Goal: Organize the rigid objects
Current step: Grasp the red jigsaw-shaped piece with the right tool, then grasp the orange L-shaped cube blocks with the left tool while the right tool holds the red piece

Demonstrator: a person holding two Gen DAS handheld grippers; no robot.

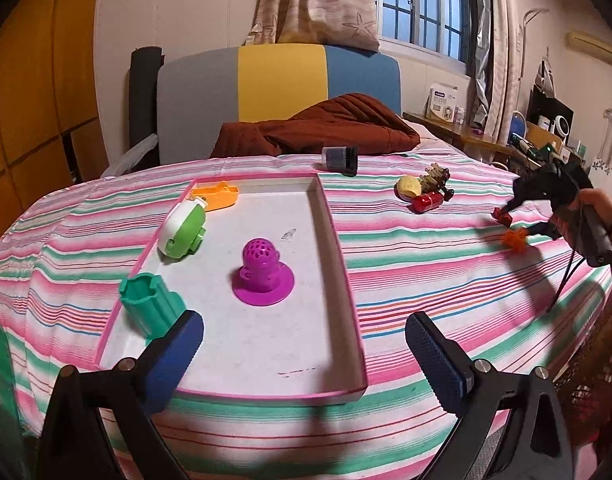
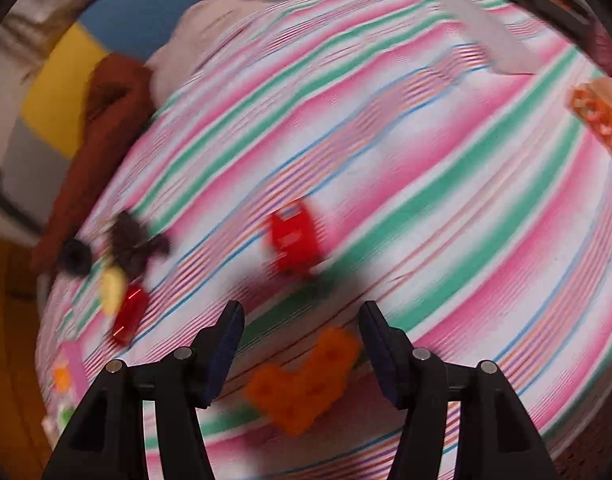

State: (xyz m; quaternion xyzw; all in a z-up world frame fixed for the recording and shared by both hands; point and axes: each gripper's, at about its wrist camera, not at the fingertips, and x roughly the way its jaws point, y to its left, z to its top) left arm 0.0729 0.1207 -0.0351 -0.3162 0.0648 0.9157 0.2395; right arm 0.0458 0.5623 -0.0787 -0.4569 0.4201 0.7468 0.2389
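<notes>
Four pieces sit in the pink tray (image 1: 338, 240): orange scoop (image 1: 219, 196), green-white case (image 1: 183, 230), purple strainer (image 1: 261, 274), teal cup (image 1: 151, 304). Left claw (image 1: 306, 356) spread, empty. Right claw (image 2: 301, 350) spread, gripping nothing, over the orange block (image 2: 306, 384); red block (image 2: 293, 240), the yellow-red cluster (image 1: 424, 190) and dark cup (image 1: 340, 158) lie loose on the bed, so roughly half remains.

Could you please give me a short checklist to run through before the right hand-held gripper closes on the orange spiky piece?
1. Right hand-held gripper open wide enough: ok, its pads stand apart.
2. Orange spiky piece between the fingers: ok, it lies on the striped cover in the gap, touching neither pad.
3. Nearby red block clear of the grasp: ok, it sits beyond the fingertips.
4. Picture steady enough to judge alignment: not ok, the right wrist view is blurred.
5. Pink-rimmed tray has bare floor for another piece: ok, near the purple perforated piece.
6. Left hand-held gripper out of the way: ok, open and empty over the tray's near end.
</notes>
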